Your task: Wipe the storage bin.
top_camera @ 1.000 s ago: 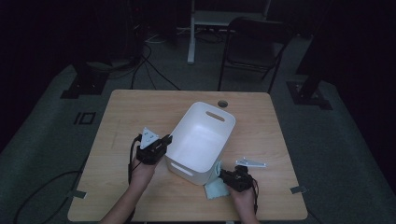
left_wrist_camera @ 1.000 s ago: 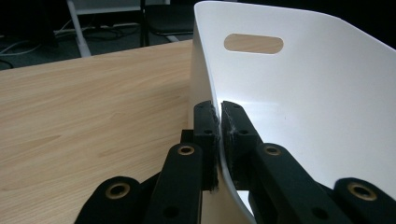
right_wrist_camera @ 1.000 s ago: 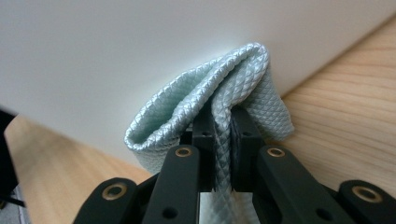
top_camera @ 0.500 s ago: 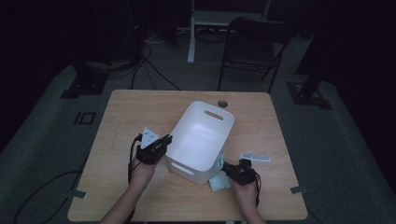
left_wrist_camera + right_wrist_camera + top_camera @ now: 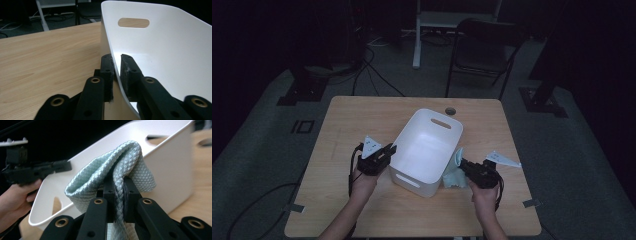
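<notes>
A white basket (image 5: 427,145) with handle slots stands on the wooden table (image 5: 357,115). My left gripper (image 5: 389,149) straddles its left rim. In the left gripper view the thin basket wall (image 5: 162,50) runs between the jaws of the left gripper (image 5: 117,58), which have just been opening and show a small gap, so it is open. My right gripper (image 5: 463,162) is shut on a pale blue-green quilted cloth (image 5: 454,172) beside the basket's right wall. In the right gripper view the cloth (image 5: 125,157) bulges over the right gripper (image 5: 117,182), with the basket (image 5: 172,157) behind it.
A round cable hole (image 5: 450,110) sits in the table just behind the basket. A black folding chair (image 5: 484,45) and a white desk leg (image 5: 417,35) stand beyond the far edge. Cables lie on the floor at the left. The left hand (image 5: 15,197) shows in the right gripper view.
My right gripper has risen with the cloth and come closer to the basket's right wall; the cloth now hangs partly off the table. The left hand has stayed at the rim.
</notes>
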`<state>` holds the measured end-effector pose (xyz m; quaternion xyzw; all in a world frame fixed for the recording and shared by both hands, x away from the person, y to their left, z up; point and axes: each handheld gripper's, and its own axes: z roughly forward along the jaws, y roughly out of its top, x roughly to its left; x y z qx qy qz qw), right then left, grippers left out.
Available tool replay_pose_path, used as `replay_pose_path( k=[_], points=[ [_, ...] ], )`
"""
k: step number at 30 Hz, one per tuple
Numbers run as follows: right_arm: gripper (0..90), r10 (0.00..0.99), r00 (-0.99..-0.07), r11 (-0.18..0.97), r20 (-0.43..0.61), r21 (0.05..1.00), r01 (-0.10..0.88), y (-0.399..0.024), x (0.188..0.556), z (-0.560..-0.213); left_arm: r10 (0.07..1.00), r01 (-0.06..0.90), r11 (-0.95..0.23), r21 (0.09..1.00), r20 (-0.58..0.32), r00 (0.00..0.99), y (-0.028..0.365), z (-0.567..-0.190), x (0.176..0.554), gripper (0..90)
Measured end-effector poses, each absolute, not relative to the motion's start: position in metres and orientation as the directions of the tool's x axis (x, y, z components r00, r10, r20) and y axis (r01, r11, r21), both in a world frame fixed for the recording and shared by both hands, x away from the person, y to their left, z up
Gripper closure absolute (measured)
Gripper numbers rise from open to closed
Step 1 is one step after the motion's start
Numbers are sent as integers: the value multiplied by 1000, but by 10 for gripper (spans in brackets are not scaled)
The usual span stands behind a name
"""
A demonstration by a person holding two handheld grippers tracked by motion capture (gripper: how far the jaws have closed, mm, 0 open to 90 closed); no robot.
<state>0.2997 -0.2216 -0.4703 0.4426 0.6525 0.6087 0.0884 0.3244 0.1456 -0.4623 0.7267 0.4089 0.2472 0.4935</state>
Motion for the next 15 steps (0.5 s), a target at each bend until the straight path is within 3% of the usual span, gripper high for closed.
replay_pose_path(
  k=[7, 12, 15],
  points=[
    [834, 785, -476, -151, 395, 869, 472, -257, 304, -469, 841, 338, -176, 925, -37, 540, 149, -460, 324, 723],
    [825, 849, -348, -164, 397, 825, 541, -281, 320, -501, 832, 343, -175, 923, -48, 553, 150, -459, 324, 702],
    [704, 864, -299, -178, 405, 802, 571, -290, 328, -513, 833, 344, -167, 924, -54, 550, 151, -459, 324, 674]
  ],
)
